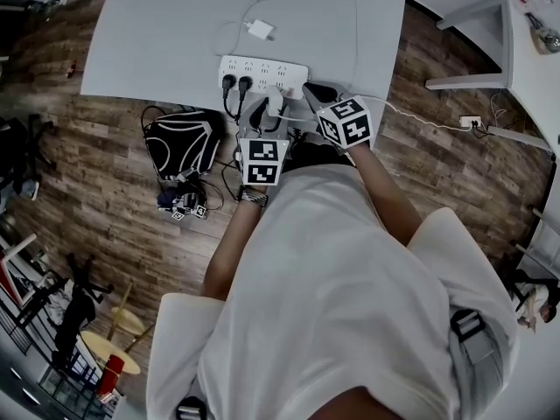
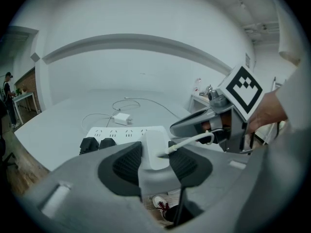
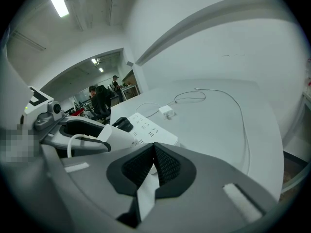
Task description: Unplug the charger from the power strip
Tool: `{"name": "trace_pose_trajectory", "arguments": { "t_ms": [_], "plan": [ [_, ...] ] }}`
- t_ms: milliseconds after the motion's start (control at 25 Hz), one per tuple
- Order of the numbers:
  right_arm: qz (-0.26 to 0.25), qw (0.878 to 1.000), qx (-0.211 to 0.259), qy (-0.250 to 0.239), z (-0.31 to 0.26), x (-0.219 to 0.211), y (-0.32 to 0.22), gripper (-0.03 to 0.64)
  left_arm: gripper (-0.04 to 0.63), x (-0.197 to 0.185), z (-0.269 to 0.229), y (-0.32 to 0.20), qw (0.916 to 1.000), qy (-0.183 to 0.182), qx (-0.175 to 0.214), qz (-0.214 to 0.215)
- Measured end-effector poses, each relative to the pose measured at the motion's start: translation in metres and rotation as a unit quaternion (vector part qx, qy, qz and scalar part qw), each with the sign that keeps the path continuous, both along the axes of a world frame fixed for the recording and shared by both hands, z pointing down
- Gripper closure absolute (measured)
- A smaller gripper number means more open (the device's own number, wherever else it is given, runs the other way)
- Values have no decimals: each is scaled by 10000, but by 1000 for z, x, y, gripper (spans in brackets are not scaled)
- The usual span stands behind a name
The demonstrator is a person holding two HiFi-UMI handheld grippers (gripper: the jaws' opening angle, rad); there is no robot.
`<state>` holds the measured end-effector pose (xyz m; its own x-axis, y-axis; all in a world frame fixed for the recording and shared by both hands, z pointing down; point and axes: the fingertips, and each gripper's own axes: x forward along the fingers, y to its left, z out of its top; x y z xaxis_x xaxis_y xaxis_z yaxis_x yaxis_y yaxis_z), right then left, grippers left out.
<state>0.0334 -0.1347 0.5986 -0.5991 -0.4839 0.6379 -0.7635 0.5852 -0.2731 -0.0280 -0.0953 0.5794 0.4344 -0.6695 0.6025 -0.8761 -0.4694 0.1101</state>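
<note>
A white power strip [image 1: 262, 75] [image 2: 124, 131] [image 3: 148, 127] lies near the front edge of the grey table [image 1: 157, 42]. My left gripper [image 1: 267, 112] [image 2: 155, 165] is shut on the white charger [image 1: 275, 103] [image 2: 155, 152] [image 3: 104, 132] at the strip's near side, both black pads against the block. Its white cable [image 2: 192, 141] runs off to the right. Whether the charger's prongs sit in a socket I cannot tell. Just right of it, my right gripper [image 1: 317, 93] [image 3: 154, 166] is shut with nothing in it, over the strip's right end.
Two black plugs [image 1: 236, 84] [image 2: 97, 143] sit in the strip's left sockets. Farther back on the table lies a second white adapter [image 1: 260, 31] [image 3: 166, 111] with a thin looping cable. A black backpack [image 1: 184, 143] rests on the wooden floor at the left, below the table edge.
</note>
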Motion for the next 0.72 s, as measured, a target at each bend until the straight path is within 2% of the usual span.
{"name": "trace_pose_trajectory", "arguments": {
  "t_ms": [240,520,720],
  "plan": [
    [-13,10000,-51,9,3,-4,2,614,419,-4,4,12,9999,-84,-131,-11],
    [-19,9999,-134,52,8,-5,10,614,425,-13,25,21,9979,-489,-419,-3],
    [30,9998,-170,92,13,1,13,614,417,-1,28,11,9977,-555,-357,143]
  ]
}}
